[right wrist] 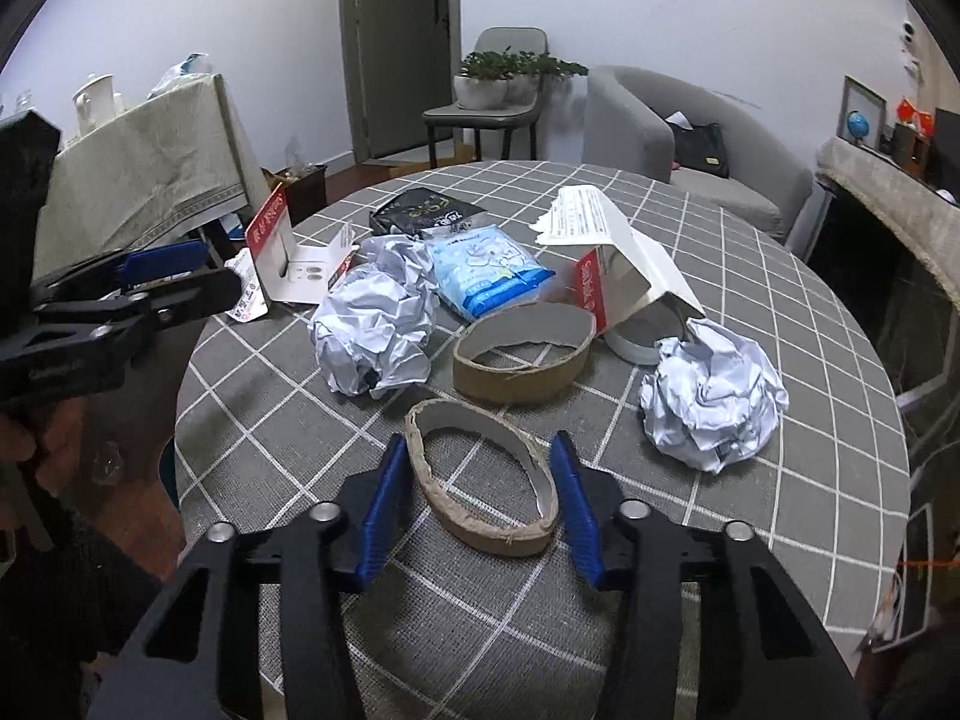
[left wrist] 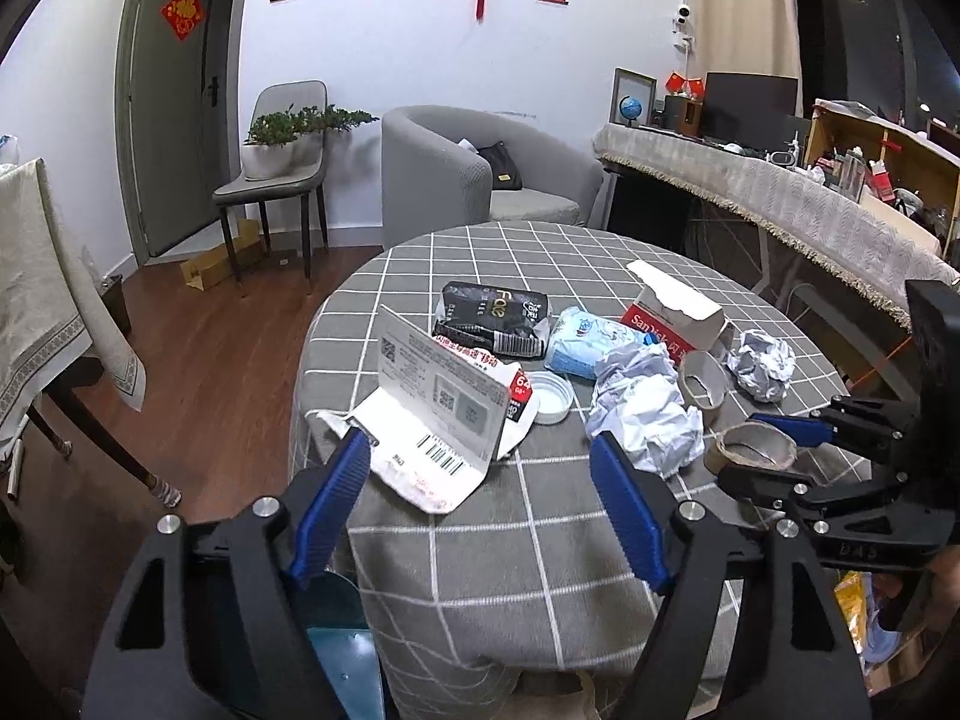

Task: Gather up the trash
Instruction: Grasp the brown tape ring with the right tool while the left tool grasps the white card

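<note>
Trash lies on a round table with a grey checked cloth (left wrist: 528,528). My right gripper (right wrist: 480,450) is closed around a brown cardboard tape ring (right wrist: 480,480) that its blue pads touch on both sides; the ring also shows in the left wrist view (left wrist: 753,450). My left gripper (left wrist: 480,450) is open and empty at the table's near edge, just before a torn white SanDisk card package (left wrist: 438,420). Behind lie a white lid (left wrist: 549,397), two crumpled paper balls (right wrist: 375,324) (right wrist: 711,402), a second tape ring (right wrist: 522,360), a blue tissue pack (right wrist: 486,270) and a black wrapper (left wrist: 492,318).
A white and red torn carton (right wrist: 624,264) stands over a white tape roll (right wrist: 630,339). A grey armchair (left wrist: 444,174), a chair with potted plants (left wrist: 276,180) and a long draped counter (left wrist: 780,192) stand beyond the table. A teal bin (left wrist: 342,654) is below the table edge.
</note>
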The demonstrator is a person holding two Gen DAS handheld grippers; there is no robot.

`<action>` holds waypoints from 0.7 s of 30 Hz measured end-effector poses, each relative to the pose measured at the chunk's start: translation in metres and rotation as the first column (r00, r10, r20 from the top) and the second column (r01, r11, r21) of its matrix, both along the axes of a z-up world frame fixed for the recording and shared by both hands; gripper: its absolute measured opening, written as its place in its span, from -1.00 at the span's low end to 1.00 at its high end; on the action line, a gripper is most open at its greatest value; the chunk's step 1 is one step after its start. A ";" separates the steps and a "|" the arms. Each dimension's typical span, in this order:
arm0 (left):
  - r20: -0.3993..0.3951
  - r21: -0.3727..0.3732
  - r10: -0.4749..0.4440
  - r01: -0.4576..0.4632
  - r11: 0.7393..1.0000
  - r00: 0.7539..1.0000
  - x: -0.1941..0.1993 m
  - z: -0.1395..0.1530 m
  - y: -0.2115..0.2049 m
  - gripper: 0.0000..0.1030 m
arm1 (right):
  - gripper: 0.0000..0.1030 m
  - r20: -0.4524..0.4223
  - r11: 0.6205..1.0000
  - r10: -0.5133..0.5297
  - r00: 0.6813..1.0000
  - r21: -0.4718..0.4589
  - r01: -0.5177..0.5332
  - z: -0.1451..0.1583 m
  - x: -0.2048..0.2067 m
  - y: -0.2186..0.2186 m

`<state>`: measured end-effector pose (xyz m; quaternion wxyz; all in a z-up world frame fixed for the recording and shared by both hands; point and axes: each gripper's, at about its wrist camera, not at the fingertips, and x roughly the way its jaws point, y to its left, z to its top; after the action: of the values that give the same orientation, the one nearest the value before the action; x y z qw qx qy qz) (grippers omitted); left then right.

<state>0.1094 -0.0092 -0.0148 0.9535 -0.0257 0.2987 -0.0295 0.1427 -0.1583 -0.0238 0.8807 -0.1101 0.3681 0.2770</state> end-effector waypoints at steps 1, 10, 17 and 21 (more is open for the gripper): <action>-0.003 0.001 0.006 -0.006 1.000 1.000 0.003 -0.001 -0.001 0.52 | -0.14 0.000 1.000 0.009 1.000 -0.001 -0.009 0.000 0.001 0.000; -0.050 0.022 0.088 -0.087 0.996 0.995 0.024 -0.010 -0.002 0.24 | -0.17 0.038 0.984 0.084 0.996 0.155 -0.089 0.027 -0.007 -0.017; -0.078 0.004 0.145 -0.145 0.989 0.986 0.039 -0.013 0.013 -0.11 | -0.17 0.062 0.979 0.083 0.995 0.183 -0.093 0.040 0.000 -0.013; -0.079 0.009 0.131 -0.131 0.991 0.988 0.041 -0.011 0.020 -0.26 | -0.17 0.071 0.976 0.085 0.994 0.195 -0.097 0.047 0.003 -0.003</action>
<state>0.1500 0.0104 -0.0254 0.9408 -0.0445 0.3342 0.0347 0.1455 -0.1618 0.0232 0.8847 -0.0473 0.3059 0.3486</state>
